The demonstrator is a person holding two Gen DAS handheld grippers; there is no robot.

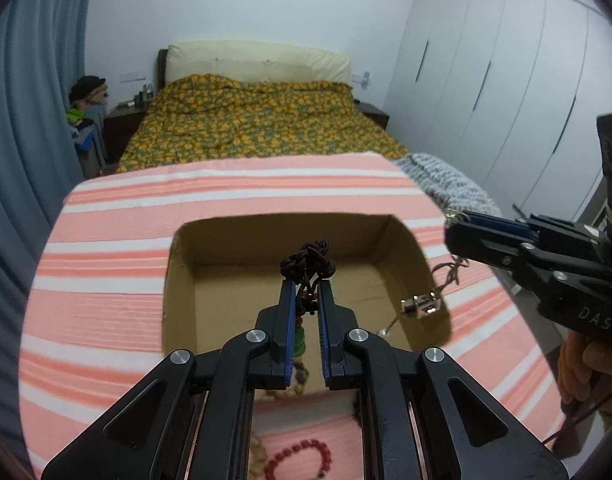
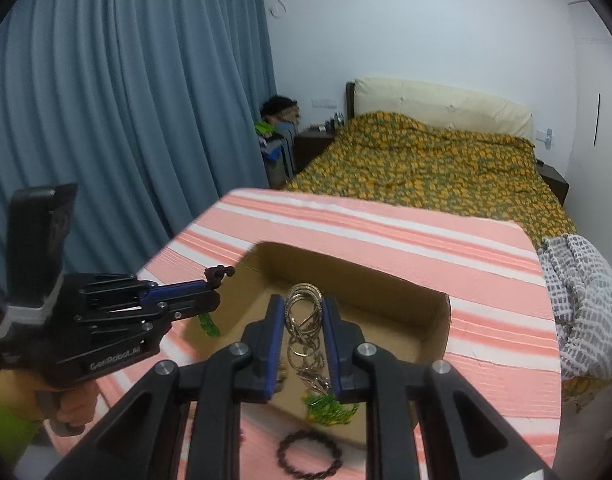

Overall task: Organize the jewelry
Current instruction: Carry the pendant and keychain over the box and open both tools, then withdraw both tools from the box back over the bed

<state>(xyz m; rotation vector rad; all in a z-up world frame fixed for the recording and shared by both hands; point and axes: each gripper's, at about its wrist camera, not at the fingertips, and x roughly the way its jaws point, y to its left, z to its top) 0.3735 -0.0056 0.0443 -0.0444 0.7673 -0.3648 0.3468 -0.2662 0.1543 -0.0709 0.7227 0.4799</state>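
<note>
Both claws hover over the cardboard box (image 1: 178, 280): left gripper (image 1: 306, 292) clamps a dark corded necklace (image 1: 308, 260); only the right wrist view shows right gripper (image 2: 304, 312) pinching gold bangles (image 2: 304, 300).

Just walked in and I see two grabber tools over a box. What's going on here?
A person is sorting jewelry with a gripper in each hand. The left gripper is shut on a dark corded necklace with green beads, held above the open cardboard box. The right gripper is shut on a bundle of thin metal chains, also above the box. Two bead bracelets, red and dark, lie on the striped cloth.
</note>
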